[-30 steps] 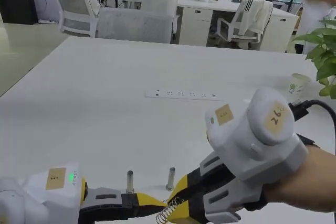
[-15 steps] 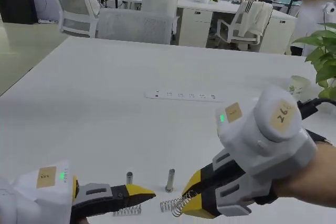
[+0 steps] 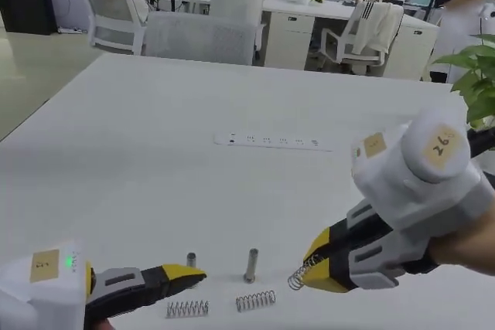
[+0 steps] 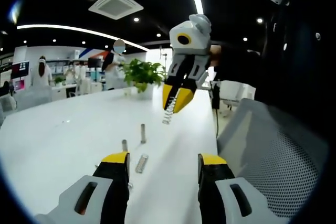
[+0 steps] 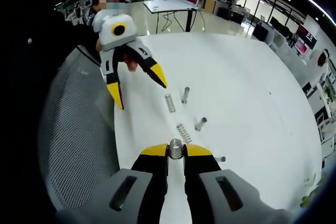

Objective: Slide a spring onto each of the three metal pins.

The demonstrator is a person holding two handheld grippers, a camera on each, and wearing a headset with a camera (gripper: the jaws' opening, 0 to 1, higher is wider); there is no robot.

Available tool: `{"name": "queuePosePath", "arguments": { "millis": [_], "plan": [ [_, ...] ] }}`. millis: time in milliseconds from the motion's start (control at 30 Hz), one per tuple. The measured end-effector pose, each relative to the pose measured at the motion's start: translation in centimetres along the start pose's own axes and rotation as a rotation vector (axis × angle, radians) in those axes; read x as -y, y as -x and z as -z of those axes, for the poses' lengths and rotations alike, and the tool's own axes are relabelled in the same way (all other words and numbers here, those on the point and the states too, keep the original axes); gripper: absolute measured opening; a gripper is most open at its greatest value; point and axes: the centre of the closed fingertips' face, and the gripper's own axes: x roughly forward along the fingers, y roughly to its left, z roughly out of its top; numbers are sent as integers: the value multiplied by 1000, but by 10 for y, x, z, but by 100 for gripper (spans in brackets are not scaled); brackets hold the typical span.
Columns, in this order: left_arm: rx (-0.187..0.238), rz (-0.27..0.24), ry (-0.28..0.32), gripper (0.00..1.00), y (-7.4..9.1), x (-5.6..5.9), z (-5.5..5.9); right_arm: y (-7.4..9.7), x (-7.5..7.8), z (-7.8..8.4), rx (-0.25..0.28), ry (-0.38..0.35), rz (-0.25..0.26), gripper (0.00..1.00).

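Observation:
Two upright metal pins (image 3: pixel 191 260) (image 3: pixel 251 265) stand near the table's front edge; the right gripper view shows three pins (image 5: pixel 185 95) (image 5: pixel 200 124) (image 5: pixel 220 158). Two springs (image 3: pixel 187 308) (image 3: pixel 255 300) lie flat in front of them. My right gripper (image 3: pixel 309 272) hangs right of the taller pin, shut on a third spring (image 3: pixel 298 276), which sits between its tips (image 5: pixel 176 149). My left gripper (image 3: pixel 189 274) is low at the left, beside the shorter pin, open with nothing in it (image 4: pixel 164 158). In the left gripper view, the right gripper (image 4: pixel 176 100) dangles its spring (image 4: pixel 168 113) above the pins (image 4: pixel 142 132).
A white power strip (image 3: pixel 267 141) lies mid-table. A potted plant (image 3: pixel 479 75) stands at the right edge. Chairs (image 3: pixel 197 36) line the far side, with people and desks beyond. A grey mesh chair (image 5: pixel 79 129) is close behind the table's near edge.
My right gripper has lifted the spring off the table and moved right, away from the left gripper. My left gripper has drawn back to the left, uncovering two springs lying on the table.

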Motion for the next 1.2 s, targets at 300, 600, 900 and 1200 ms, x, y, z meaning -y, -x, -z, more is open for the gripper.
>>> {"name": "queuePosePath", "arguments": {
  "millis": [300,600,900,1200],
  "plan": [
    [-6,-56,5,57,8,-8,3,9,19,6,-14,-18,43,8],
    [-15,-99,9,62,15,-15,8,11,36,11,-33,-24,67,8],
    [-24,-126,23,66,19,-17,11,8,59,23,-75,-29,94,8],
    [-22,-132,21,68,16,-17,10,-2,76,35,-136,-34,102,8]
  ]
}}
